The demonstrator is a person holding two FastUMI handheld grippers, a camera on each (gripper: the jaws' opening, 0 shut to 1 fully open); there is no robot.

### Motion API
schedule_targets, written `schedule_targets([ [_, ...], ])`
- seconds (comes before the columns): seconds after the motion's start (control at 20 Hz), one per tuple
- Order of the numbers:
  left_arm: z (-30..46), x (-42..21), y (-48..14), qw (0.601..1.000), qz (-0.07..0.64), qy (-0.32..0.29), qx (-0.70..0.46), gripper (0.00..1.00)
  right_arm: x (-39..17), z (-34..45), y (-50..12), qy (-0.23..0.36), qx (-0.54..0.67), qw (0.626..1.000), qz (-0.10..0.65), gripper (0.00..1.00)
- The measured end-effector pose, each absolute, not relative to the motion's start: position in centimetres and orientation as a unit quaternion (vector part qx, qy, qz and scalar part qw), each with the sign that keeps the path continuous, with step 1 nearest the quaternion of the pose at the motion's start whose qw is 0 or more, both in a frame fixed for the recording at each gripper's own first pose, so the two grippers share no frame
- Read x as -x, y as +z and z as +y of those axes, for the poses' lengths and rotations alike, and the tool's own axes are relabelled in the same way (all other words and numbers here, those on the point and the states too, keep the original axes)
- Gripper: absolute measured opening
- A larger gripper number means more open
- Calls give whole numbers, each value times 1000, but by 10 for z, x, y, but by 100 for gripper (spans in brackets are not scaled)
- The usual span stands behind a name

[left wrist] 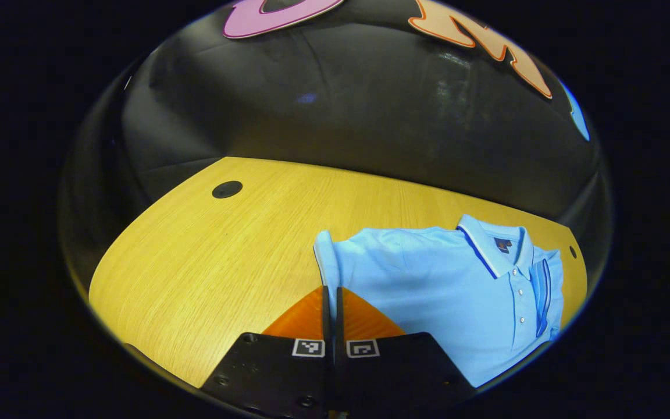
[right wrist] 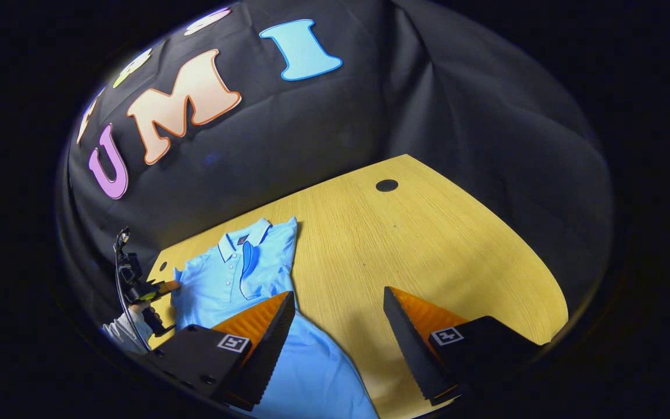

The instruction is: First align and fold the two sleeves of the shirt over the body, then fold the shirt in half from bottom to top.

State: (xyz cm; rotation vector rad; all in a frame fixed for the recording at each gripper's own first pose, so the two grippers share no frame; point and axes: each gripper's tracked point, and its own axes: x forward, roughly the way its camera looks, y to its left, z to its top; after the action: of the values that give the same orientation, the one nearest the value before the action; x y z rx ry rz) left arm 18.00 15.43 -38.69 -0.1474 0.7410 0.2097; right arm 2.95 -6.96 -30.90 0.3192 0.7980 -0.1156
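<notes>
A light blue polo shirt (left wrist: 439, 291) lies face up on the wooden table (left wrist: 207, 262), collar toward the back wall. One sleeve (left wrist: 541, 291) is folded over the chest beside the buttons. The other sleeve (left wrist: 323, 250) lies spread out, and my left gripper (left wrist: 331, 289) is shut with its tips on that sleeve's edge. In the right gripper view, the shirt (right wrist: 224, 285) is at the lower left and the left gripper (right wrist: 163, 286) meets its far sleeve. My right gripper (right wrist: 339, 294) is open above the table, one finger over the shirt's lower body, nothing between its fingers.
A black round grommet (left wrist: 227, 189) sits in the table near the back edge, also seen in the right gripper view as a grommet (right wrist: 387, 185). A hand (right wrist: 123, 329) holds the left gripper at the table's edge. Bare wood (right wrist: 428, 233) stretches beside the shirt.
</notes>
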Motion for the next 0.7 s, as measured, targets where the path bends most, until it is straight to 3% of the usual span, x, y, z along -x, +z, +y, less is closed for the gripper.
schedule_targets([
  [0.4,38,-201,-320,944,321,-8,77,0,-20,-77,-300,-57,-162,912,373,97],
  [0.7,-37,-194,-341,933,348,-64,63,0,-16,-79,-300,-63,-171,910,372,97],
])
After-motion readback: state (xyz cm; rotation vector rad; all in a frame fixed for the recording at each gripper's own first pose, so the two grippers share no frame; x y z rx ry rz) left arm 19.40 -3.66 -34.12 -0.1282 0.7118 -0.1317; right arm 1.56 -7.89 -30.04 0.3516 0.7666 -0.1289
